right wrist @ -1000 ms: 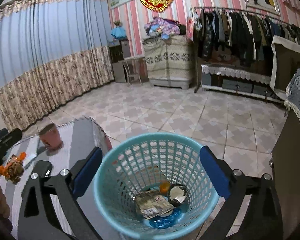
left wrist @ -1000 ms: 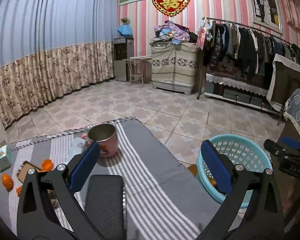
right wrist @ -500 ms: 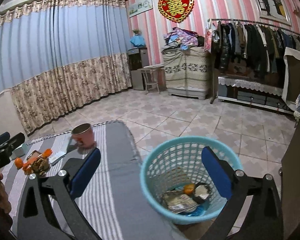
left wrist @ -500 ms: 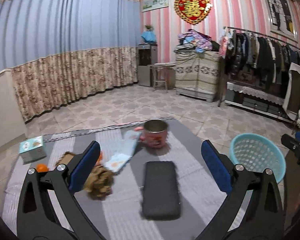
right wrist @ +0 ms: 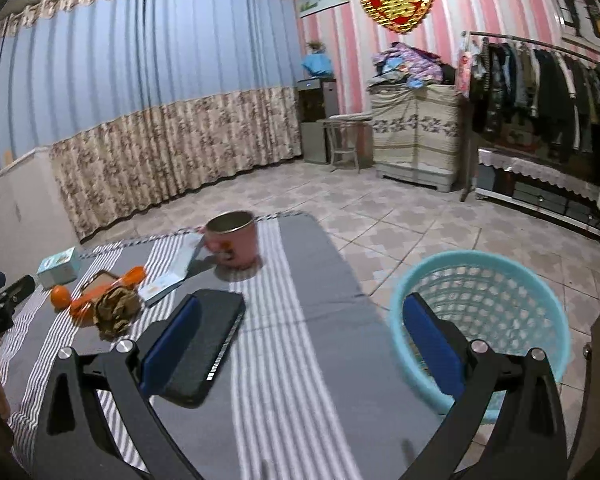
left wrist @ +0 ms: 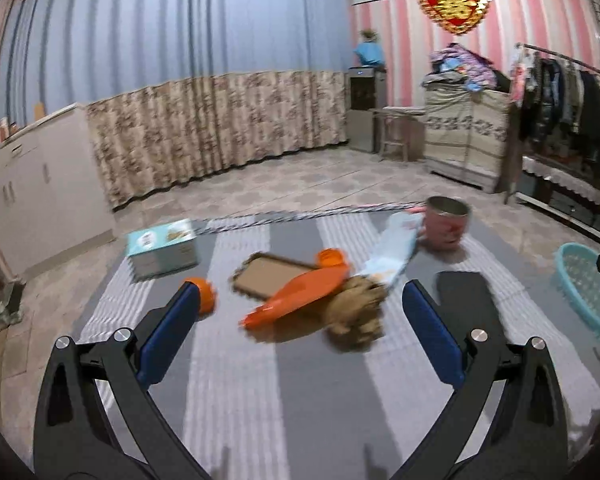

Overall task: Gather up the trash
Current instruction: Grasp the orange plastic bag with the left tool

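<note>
Between the blue pads of the left claw (left wrist: 300, 332), spread wide and holding nothing, lie a crumpled brown wad (left wrist: 358, 308), an orange wrapper (left wrist: 300, 294) and orange peel (left wrist: 204, 294) on the striped cloth tabletop (left wrist: 236, 380). A second ago this claw faced the basket side; now it's swung over the trash. The right claw (right wrist: 300, 344) is also spread, empty, near the smooth black phone (right wrist: 204, 340). The teal lattice basket (right wrist: 480, 320) sits on the floor beside; contents mostly hidden.

Home bedrm (clothes rack (right wrist: 540, 92), curtains (right wrist: 140, 100))
</note>
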Demonstrator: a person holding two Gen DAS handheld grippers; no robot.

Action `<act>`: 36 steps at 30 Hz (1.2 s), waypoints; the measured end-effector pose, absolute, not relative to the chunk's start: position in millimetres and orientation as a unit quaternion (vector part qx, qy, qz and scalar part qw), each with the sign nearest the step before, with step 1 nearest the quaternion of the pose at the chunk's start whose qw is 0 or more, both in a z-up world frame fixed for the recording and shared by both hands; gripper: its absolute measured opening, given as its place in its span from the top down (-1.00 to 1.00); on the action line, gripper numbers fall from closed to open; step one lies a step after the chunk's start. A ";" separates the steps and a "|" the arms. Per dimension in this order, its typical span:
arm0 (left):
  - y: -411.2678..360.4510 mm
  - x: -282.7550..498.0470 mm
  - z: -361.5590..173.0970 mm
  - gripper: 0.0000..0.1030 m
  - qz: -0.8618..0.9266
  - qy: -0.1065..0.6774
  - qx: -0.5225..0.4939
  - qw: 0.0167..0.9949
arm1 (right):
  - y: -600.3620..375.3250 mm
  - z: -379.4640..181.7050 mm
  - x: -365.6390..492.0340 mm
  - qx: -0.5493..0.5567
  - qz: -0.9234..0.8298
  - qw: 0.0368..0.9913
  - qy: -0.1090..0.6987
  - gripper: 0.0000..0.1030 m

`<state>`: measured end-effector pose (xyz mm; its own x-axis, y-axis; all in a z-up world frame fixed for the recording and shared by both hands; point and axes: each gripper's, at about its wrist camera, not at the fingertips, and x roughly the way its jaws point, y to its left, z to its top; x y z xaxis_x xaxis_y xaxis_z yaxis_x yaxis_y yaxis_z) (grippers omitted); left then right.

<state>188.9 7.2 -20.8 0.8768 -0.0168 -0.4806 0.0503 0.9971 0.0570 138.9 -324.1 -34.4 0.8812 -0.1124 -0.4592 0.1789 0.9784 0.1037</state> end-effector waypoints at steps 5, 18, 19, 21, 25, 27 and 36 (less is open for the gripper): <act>44.3 203.8 -35.5 -0.90 0.000 0.272 0.017 0.962 | -299.0 -46.4 158.8 0.051 -0.057 0.964 0.253 -0.91; 26.3 283.0 -95.5 -0.73 -0.042 0.362 0.046 0.930 | -276.6 -73.6 191.3 0.028 -0.047 0.952 0.302 -0.91; 23.2 287.5 -98.1 -0.69 -0.043 0.363 0.052 0.929 | -276.3 -73.8 192.8 0.027 -0.048 0.951 0.304 -0.91; 17.4 298.8 -103.3 -0.55 -0.047 0.374 0.066 0.924 | -276.3 -74.8 196.0 0.027 -0.047 0.949 0.310 -0.91; 14.3 311.5 -109.2 -0.19 -0.066 0.390 0.067 0.916 | -274.0 -74.8 200.0 0.025 -0.045 0.948 0.313 -0.91; 14.8 312.3 -111.2 0.12 -0.072 0.397 0.064 0.913 | -270.7 -74.1 202.4 0.024 -0.043 0.948 0.315 -0.91; 22.4 287.8 -91.5 0.74 -0.073 0.359 0.091 0.926 | -233.4 -69.5 210.4 0.013 -0.019 0.948 0.318 -0.91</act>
<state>287.8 22.3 -91.5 0.7315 -0.0707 -0.6782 0.2015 0.9726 0.1160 210.4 -233.4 -69.5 0.7965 -0.0283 -0.6040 0.0451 0.9989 0.0126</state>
